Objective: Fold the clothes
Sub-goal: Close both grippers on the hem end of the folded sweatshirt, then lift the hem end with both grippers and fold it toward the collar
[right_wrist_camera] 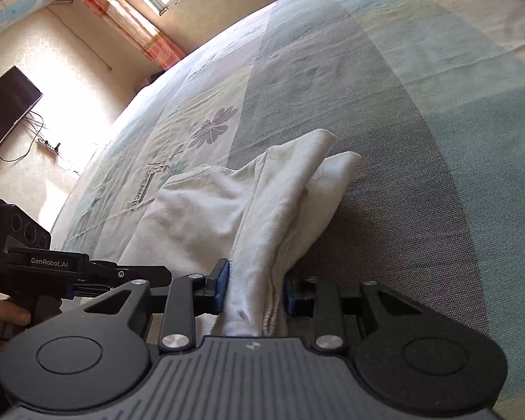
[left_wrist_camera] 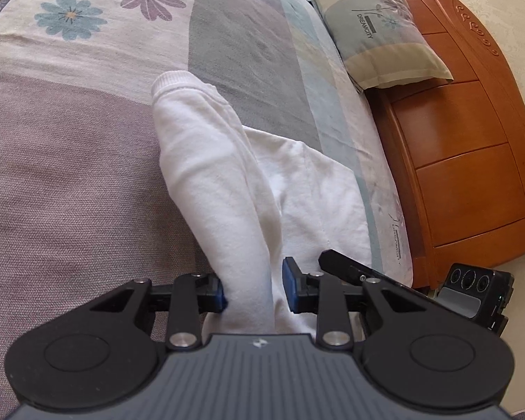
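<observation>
A white garment (left_wrist_camera: 220, 182) lies on the patterned bedspread (left_wrist_camera: 70, 182). One long sleeve with a ribbed cuff (left_wrist_camera: 171, 82) rises from the bed into my left gripper (left_wrist_camera: 255, 292), whose blue pads (left_wrist_camera: 221, 297) are shut on the sleeve. In the right wrist view the same garment (right_wrist_camera: 199, 210) is bunched into a lifted fold. My right gripper (right_wrist_camera: 255, 288) is shut on that fold, with a stitched hem showing between the pads. The two grippers are close together: the right gripper's body (left_wrist_camera: 472, 287) shows at the lower right, and the left gripper's body (right_wrist_camera: 38, 262), held by a hand (right_wrist_camera: 7, 315), shows at the lower left.
A pillow (left_wrist_camera: 378, 28) leans against the orange wooden headboard (left_wrist_camera: 472, 147) at the right of the bed. Beyond the bed's far side are a wall-mounted TV (right_wrist_camera: 7, 112), a power strip (right_wrist_camera: 47, 145) on the floor and a bright window with a curtain (right_wrist_camera: 122, 10).
</observation>
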### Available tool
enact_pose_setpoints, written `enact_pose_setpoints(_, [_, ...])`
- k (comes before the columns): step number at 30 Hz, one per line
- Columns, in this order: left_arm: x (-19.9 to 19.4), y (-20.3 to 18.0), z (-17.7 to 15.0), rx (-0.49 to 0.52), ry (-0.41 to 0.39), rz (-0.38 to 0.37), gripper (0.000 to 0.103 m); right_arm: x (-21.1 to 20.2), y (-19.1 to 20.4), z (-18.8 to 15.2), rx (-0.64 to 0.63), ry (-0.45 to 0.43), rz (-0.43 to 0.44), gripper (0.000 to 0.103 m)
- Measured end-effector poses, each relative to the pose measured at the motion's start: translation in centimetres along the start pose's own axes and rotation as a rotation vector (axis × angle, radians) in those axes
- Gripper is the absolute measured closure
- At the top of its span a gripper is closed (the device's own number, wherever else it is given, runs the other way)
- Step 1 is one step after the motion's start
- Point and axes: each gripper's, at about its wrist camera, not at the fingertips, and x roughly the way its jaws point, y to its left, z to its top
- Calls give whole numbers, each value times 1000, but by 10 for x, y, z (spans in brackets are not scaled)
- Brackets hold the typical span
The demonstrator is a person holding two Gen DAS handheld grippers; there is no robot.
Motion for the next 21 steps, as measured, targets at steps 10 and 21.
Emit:
enact_pose_setpoints(10, [12, -35, 11, 84, 12, -60, 75, -30, -3, 11, -26, -72, -37, 67])
enact_pose_setpoints(21, [76, -95, 19, 198, 119, -174, 75, -84, -33, 24, -56, -187, -204, 67])
